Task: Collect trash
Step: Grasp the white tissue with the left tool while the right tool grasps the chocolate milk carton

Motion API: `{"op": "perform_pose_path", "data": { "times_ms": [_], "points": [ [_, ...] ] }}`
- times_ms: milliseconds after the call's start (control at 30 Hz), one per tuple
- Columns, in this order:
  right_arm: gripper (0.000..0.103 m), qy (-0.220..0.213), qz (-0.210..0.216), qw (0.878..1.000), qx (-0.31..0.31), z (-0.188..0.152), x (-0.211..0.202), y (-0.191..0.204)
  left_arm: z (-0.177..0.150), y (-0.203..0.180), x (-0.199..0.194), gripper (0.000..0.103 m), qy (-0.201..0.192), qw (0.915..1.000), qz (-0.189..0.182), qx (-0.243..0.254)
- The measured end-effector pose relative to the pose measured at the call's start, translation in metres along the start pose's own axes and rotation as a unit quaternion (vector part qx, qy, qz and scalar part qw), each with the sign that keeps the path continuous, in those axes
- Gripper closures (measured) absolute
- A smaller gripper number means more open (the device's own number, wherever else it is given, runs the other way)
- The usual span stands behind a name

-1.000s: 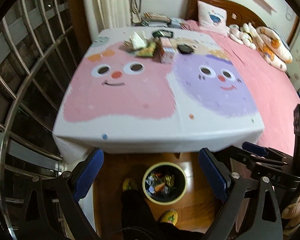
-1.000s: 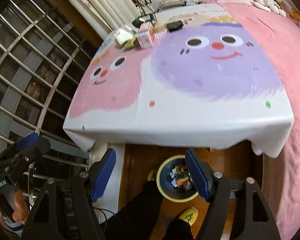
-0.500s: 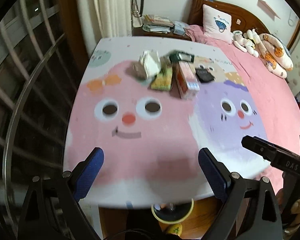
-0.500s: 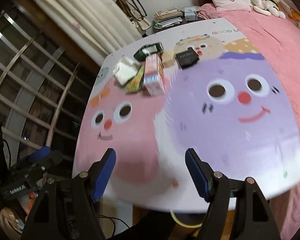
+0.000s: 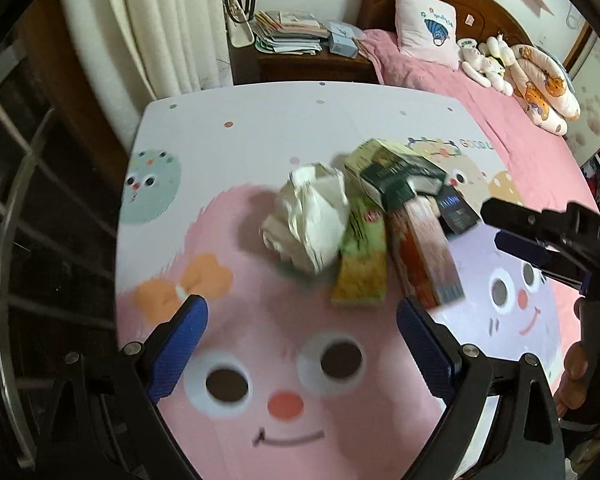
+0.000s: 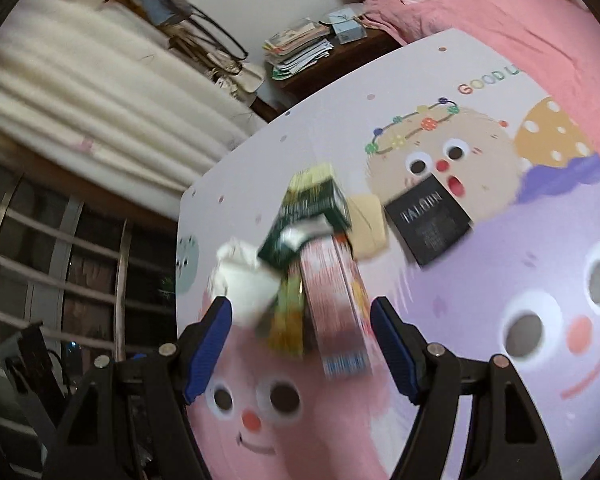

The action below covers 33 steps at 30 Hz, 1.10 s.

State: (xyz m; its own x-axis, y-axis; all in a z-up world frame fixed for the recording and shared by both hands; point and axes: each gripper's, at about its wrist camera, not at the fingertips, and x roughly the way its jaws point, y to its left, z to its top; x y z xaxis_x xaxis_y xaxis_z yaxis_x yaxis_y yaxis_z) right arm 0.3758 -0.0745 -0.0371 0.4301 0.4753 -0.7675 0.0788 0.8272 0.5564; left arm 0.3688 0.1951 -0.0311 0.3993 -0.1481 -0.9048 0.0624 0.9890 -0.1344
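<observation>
A heap of trash lies on the cartoon-print tablecloth [image 5: 260, 360]: crumpled white paper [image 5: 308, 220], a green-yellow snack wrapper [image 5: 360, 268], a long pink carton [image 5: 424, 252], a dark green box [image 5: 396, 176] and a black packet [image 5: 456, 208]. My left gripper [image 5: 300, 332] hovers open just short of the paper and wrapper. In the right wrist view, my right gripper [image 6: 300, 332] stands open over the near end of the pink carton [image 6: 336, 308] and the wrapper [image 6: 288, 320], with nothing gripped. The black packet [image 6: 428, 220] and a beige piece [image 6: 366, 226] lie beyond.
A pink bed [image 5: 500, 120] with a pillow [image 5: 424, 28] and soft toys [image 5: 532, 76] adjoins the table on the right. A nightstand with stacked papers [image 5: 288, 36] and a curtain [image 5: 156, 28] stand behind. Metal window bars [image 5: 16, 240] run along the left.
Both grippers have swept from above the floor bin forward over the table to the trash heap. The bin and the person's feet have dropped out of view. Both stayed open.
</observation>
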Motion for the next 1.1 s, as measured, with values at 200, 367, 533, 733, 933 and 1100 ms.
{"op": "perform_pose_path", "data": {
  "times_ms": [200,367,533,733,933,1100],
  "points": [
    [0.031,0.013,-0.004,0.999,0.035,0.029,0.043,-0.006,0.031,0.017,0.052,0.008,0.028,0.9994,-0.011,-0.019],
    [0.031,0.024,-0.002,0.998,0.053,0.040,0.068,-0.009,0.041,0.027,0.087,0.008,0.055,0.9975,-0.021,-0.038],
    [0.031,0.024,0.007,0.997,0.066,0.046,0.082,-0.012,0.046,0.031,0.111,0.009,0.074,0.9957,-0.032,-0.046],
    [0.043,0.018,0.026,0.997,0.075,0.045,0.090,-0.015,0.049,0.023,0.131,0.028,0.093,0.9937,-0.049,-0.038],
    [0.044,-0.020,0.027,0.998,0.050,0.045,0.076,-0.007,0.049,0.018,0.140,0.058,0.096,0.9917,-0.072,-0.046],
    [0.045,-0.051,0.041,0.998,0.021,0.047,0.056,0.009,0.049,0.020,0.118,0.081,0.062,0.9939,-0.081,-0.042]
  ]
}}
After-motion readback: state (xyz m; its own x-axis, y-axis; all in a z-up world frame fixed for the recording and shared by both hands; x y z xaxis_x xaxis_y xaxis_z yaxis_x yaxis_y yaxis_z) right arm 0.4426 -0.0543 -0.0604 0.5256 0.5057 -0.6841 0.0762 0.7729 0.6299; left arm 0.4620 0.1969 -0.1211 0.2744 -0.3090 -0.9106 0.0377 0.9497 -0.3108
